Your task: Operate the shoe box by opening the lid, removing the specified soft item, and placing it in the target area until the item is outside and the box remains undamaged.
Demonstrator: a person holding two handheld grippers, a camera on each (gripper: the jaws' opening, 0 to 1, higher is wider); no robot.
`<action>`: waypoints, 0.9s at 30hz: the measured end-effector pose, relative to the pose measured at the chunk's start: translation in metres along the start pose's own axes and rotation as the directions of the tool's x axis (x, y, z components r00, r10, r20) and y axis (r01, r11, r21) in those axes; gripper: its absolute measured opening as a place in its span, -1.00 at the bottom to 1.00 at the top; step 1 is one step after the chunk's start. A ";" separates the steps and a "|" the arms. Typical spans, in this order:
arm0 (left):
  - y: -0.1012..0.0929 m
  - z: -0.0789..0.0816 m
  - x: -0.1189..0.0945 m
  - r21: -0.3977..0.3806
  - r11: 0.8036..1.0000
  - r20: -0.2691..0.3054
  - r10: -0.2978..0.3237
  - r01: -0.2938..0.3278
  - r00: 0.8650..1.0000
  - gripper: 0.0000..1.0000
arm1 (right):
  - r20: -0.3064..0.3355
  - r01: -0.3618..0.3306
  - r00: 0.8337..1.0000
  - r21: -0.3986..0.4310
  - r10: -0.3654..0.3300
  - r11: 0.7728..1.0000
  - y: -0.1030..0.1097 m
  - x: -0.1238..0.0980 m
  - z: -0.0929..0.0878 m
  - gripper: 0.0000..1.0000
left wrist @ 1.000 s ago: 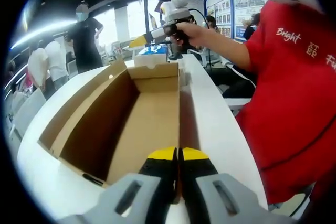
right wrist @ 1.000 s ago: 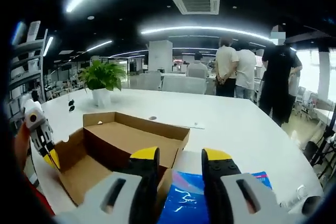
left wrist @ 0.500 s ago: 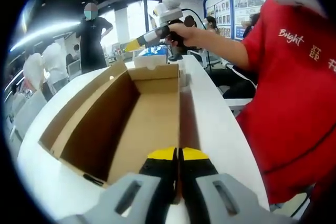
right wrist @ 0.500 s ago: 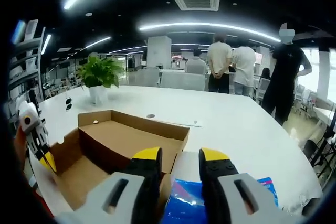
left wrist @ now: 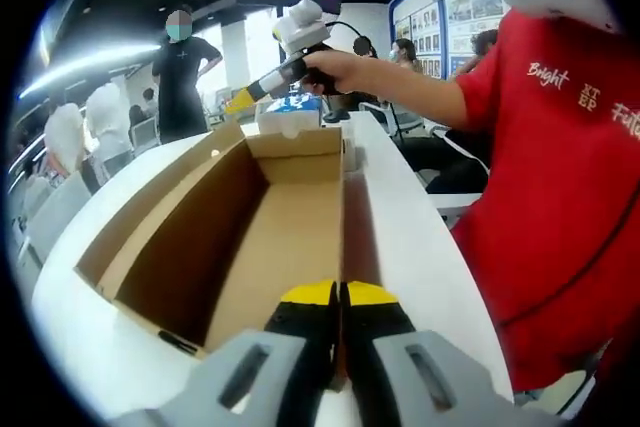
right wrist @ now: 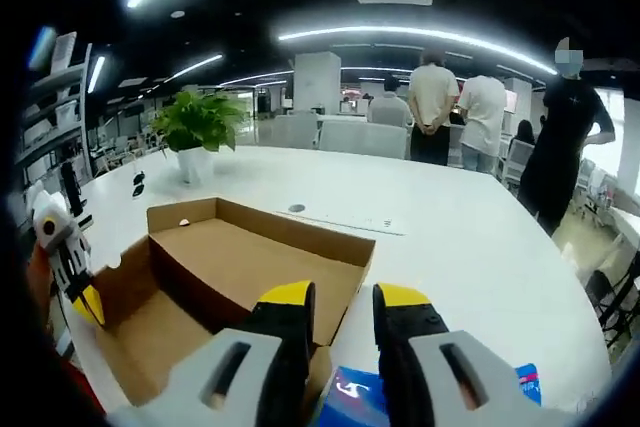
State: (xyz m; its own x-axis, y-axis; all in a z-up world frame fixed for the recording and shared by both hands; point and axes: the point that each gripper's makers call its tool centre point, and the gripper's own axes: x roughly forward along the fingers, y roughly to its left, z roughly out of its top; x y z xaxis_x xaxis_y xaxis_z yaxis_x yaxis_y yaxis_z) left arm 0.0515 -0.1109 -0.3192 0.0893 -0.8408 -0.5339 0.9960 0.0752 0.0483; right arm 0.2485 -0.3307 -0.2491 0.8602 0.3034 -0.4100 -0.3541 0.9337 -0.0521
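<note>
Left gripper view: open shoe box [left wrist: 250, 227] on white bench [left wrist: 410, 247], lid flap folded out leftward. Left gripper [left wrist: 338, 297] fingers pressed together at the box's near edge. Right gripper [left wrist: 240, 102] held up beyond the box's far end. Right gripper view: potted plant [right wrist: 195, 127] at left; right gripper's fingers [right wrist: 290, 307] slightly spread, gripping nothing, above blue soft packet [right wrist: 350, 397] on the bench beside the box.

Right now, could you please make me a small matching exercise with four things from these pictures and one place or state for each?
Things:
1. left gripper
2. shoe box
3. blue packet
4. potted plant

Places or states:
A. open and empty
B. beyond the box on the white table
C. shut on the box wall
D. below the right gripper

Pairs: 1-C, 2-A, 3-D, 4-B
</note>
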 end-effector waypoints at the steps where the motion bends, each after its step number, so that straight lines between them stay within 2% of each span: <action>1: 0.000 0.000 0.000 -0.003 1.000 0.000 -0.001 0.001 1.000 -0.97 | -0.002 0.001 1.000 0.000 -0.001 1.000 -0.001 0.001 0.000 -0.55; 6: 0.000 0.000 0.000 -0.007 1.000 -0.004 -0.005 0.005 1.000 -0.97 | 0.001 -0.026 1.000 0.015 0.026 1.000 0.003 0.006 0.003 -0.57; 12: -0.001 0.000 0.000 -0.008 1.000 -0.002 -0.009 0.009 1.000 -0.97 | -0.028 -0.010 1.000 -0.030 0.009 1.000 -0.004 0.009 0.001 -0.59; 17: -0.001 0.000 0.000 -0.006 1.000 0.003 -0.001 0.001 1.000 -0.97 | -0.055 -0.017 0.998 -0.025 0.016 1.000 -0.009 0.012 0.001 -0.60; 21: -0.002 0.001 0.000 -0.006 1.000 0.008 0.000 0.000 1.000 -0.97 | -0.076 -0.058 0.995 -0.001 0.057 0.998 -0.001 0.015 0.003 -0.60; 27: -0.002 0.001 0.000 -0.006 1.000 0.009 -0.008 0.008 1.000 -0.97 | -0.095 -0.045 0.994 0.016 0.046 0.999 -0.005 0.022 0.008 -0.59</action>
State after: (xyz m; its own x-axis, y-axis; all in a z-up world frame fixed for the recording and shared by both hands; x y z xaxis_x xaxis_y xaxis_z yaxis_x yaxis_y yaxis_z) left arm 0.0492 -0.1115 -0.3181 0.0811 -0.8460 -0.5270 0.9967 0.0712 0.0392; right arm 0.2720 -0.3273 -0.2500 0.8041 0.3263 -0.4969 -0.3863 0.9222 -0.0194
